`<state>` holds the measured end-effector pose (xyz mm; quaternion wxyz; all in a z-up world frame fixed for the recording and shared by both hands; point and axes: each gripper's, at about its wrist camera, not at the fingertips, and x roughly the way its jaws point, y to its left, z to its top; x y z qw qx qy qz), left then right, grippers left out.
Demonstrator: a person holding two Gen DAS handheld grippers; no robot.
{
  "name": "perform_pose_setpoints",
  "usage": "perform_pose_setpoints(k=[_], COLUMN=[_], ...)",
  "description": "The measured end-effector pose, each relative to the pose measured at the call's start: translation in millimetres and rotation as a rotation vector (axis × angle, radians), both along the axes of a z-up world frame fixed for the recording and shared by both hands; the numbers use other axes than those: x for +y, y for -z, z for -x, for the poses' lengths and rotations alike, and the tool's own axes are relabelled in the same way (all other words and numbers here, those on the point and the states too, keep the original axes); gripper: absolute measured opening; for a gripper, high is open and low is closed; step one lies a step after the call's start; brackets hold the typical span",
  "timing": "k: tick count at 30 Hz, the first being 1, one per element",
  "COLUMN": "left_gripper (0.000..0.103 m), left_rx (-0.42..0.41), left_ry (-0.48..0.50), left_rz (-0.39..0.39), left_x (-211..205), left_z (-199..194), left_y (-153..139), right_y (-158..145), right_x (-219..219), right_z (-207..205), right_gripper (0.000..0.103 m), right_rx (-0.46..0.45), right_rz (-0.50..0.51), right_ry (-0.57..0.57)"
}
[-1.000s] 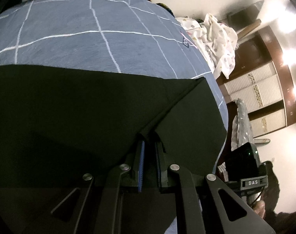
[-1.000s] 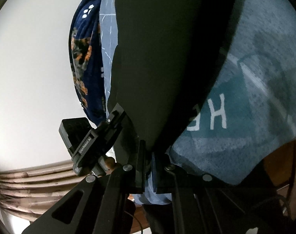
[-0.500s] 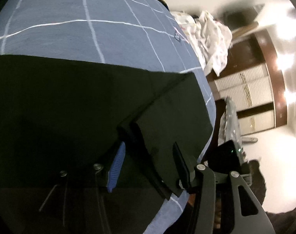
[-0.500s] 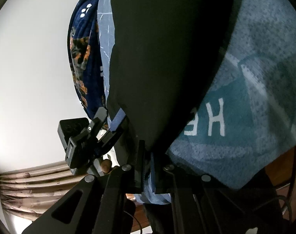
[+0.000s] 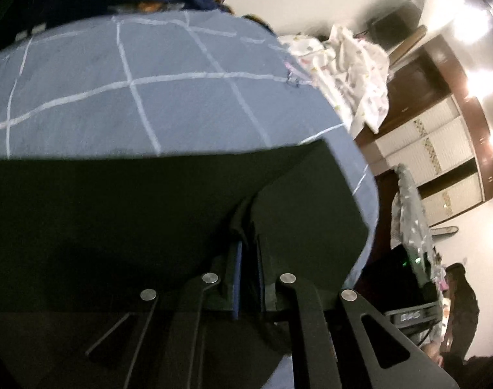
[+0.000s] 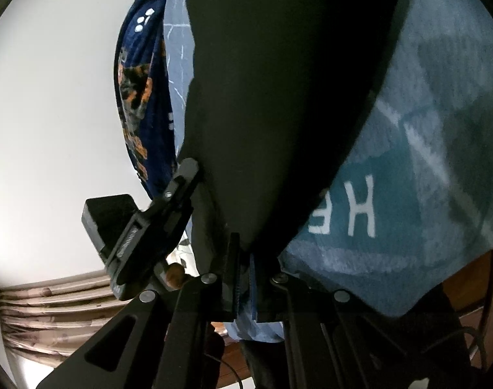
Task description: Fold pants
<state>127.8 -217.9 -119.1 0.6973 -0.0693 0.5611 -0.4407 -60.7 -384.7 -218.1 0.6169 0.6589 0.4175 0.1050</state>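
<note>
The black pants (image 5: pixel 116 214) lie spread on a blue-grey checked bedsheet (image 5: pixel 168 97). My left gripper (image 5: pixel 248 243) is shut on a ridge of the pants' cloth near their right corner. In the right wrist view the pants (image 6: pixel 279 97) fill the middle, and my right gripper (image 6: pixel 245 253) is shut on their near edge. The left gripper (image 6: pixel 168 207) shows there too, at the pants' left edge.
A dark blue and orange blanket (image 6: pixel 136 97) lies at the bed's far side. A white patterned cloth (image 5: pixel 353 64) hangs beyond the bed. A teal towel with white letters (image 6: pixel 392 194) lies under the pants. Brown wardrobe doors (image 5: pixel 441 149) stand at the right.
Half a second ago my left gripper stood open around the pants' fold; now it is shut on it again. The right gripper has kept its hold.
</note>
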Motion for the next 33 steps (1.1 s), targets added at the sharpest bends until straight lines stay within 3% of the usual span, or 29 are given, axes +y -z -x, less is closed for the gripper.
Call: perform_pose_setpoints(k=[4, 8, 12, 17, 21, 23, 25, 29, 33], left_gripper=[0.008, 0.008, 0.008, 0.011, 0.014, 0.020, 0.024, 0.041, 0.046], left_rx=[-0.046, -0.003, 0.076, 0.066, 0.095, 0.085, 0.068, 0.035, -0.043], left_ry=[-0.015, -0.044, -0.088, -0.082, -0.092, -0.092, -0.097, -0.146, -0.321], left_rz=[-0.007, -0.036, 0.003, -0.024, -0.031, -0.050, -0.055, -0.014, 0.004], left_x=[-6, 4, 15, 14, 19, 24, 35, 77, 168], left_z=[-5, -8, -11, -10, -11, -10, -7, 1, 11], left_y=[-8, 13, 25, 25, 28, 23, 13, -12, -43], right_y=[-5, 3, 6, 5, 11, 4, -7, -35, -64], right_x=[1, 7, 7, 10, 6, 6, 4, -1, 4], right_z=[-3, -3, -3, -5, -6, -4, -2, 3, 0], right_gripper=[0.006, 0.004, 0.004, 0.004, 0.015, 0.021, 0.027, 0.029, 0.031], right_rx=[-0.017, 0.012, 0.018, 0.016, 0.017, 0.009, -0.014, -0.087, -0.180], right_rz=[0.017, 0.006, -0.011, -0.022, -0.120, -0.114, -0.087, -0.025, 0.041], right_ry=[-0.007, -0.023, -0.023, -0.026, -0.032, -0.057, -0.093, -0.125, -0.139])
